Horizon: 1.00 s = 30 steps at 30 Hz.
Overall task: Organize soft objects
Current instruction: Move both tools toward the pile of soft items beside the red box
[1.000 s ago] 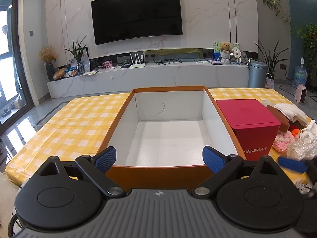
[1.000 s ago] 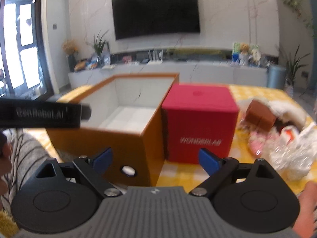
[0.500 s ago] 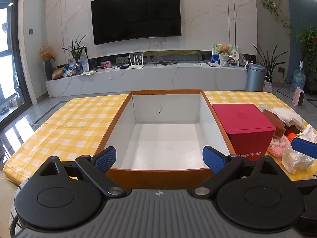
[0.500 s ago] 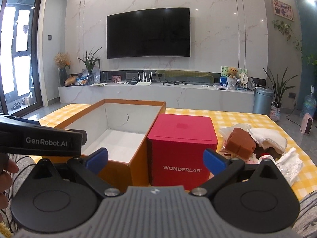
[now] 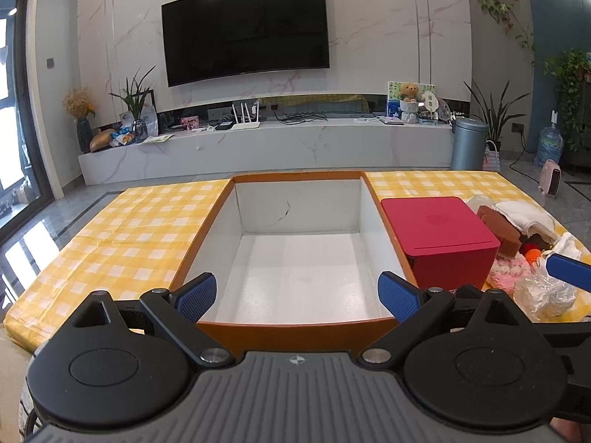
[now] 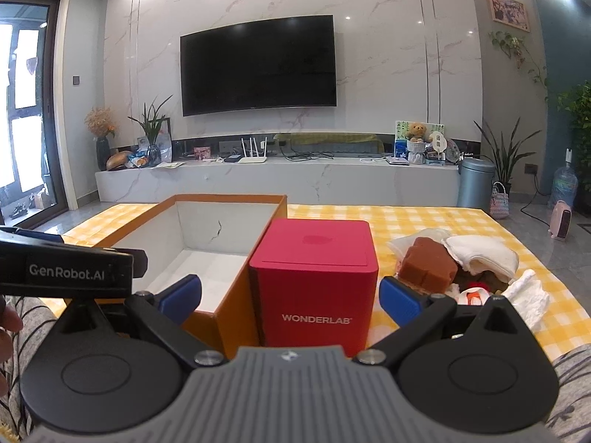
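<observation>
On the desk [image 5: 122,236] stands an open box [image 5: 295,334]. A cube-shaped container [image 5: 439,236] stands touching the box's right wall. Right of the container lies a heap of soft things [image 6: 476,258]. Behind the desk runs a long shelf [image 5: 258,144], with a television [image 5: 245,29] on the wall above.

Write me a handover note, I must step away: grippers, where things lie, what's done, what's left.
Left gripper: jaws open, holding nothing, facing the orange box.
Right gripper: jaws open, holding nothing, facing the red box.
Orange box has nothing inside.
Soft pile lies on the yellow checked cloth, right of the red box.
Done: nothing sorted yet.
Left: probably move the soft items into the orange box.
</observation>
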### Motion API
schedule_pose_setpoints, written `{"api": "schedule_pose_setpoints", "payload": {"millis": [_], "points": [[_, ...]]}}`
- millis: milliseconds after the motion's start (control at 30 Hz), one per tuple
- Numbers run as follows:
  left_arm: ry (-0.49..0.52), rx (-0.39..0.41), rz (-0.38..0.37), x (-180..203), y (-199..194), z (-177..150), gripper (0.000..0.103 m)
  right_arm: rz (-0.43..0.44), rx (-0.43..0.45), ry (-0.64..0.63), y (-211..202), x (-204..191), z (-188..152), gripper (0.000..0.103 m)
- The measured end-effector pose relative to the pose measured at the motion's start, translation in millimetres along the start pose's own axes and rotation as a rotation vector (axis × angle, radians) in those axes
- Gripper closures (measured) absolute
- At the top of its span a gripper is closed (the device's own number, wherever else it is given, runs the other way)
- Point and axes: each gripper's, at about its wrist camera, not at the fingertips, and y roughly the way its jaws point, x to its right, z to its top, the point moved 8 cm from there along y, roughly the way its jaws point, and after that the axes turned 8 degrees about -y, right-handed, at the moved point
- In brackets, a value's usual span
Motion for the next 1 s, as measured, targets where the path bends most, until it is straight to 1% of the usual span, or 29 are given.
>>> {"api": "schedule_pose_setpoints", "payload": {"millis": [167,233,300,367,500,567,633,733,833,900,967,1000], "points": [[0.011,-0.015,-0.007,3.6,-0.6,2.8,0.0,-0.021,-0.003,-0.034,-2.2,5.3,1.6,0.003],[0.015,-0.018,-0.012,3.8,-2.9,7.5,0.0,-0.035,-0.02,-0.046,-2.0,10.9,3.2,0.003],[0.023,-0.021,-0.032,7.2,-4.7,15.8,0.0,-0.066,-0.05,-0.054,-2.0,23.4,8.5,0.003],[0.034,-0.023,-0.053,12.0,-5.3,24.9,0.0,-0.112,-0.068,-0.055,-3.8,42.7,17.8,0.003],[0.048,-0.026,-0.092,26.3,-5.4,43.7,0.0,-0.267,-0.116,-0.035,-8.5,97.4,41.7,0.003],[0.048,-0.037,-0.118,36.0,-2.6,52.6,0.0,-0.322,-0.141,-0.003,-11.5,124.9,53.8,0.003],[0.057,-0.056,-0.15,48.9,1.5,58.8,0.0,-0.355,-0.158,0.026,-13.6,148.5,65.6,0.003],[0.058,-0.081,-0.197,69.7,7.9,65.5,0.0,-0.393,-0.172,0.005,-12.1,172.9,82.2,0.003],[0.061,-0.077,-0.243,93.3,11.7,71.4,0.0,-0.468,-0.2,-0.036,-4.7,189.7,93.0,0.003],[0.094,-0.08,-0.263,110.0,15.5,70.0,0.0,-0.5,-0.216,-0.059,-0.9,193.4,91.8,0.003],[0.131,-0.1,-0.281,125.0,21.4,63.4,0.0,-0.504,-0.23,-0.021,3.6,199.0,84.2,0.003],[0.144,-0.114,-0.298,131.3,24.3,58.7,0.0,-0.489,-0.242,0.006,7.3,200.0,77.2,0.003]]}}
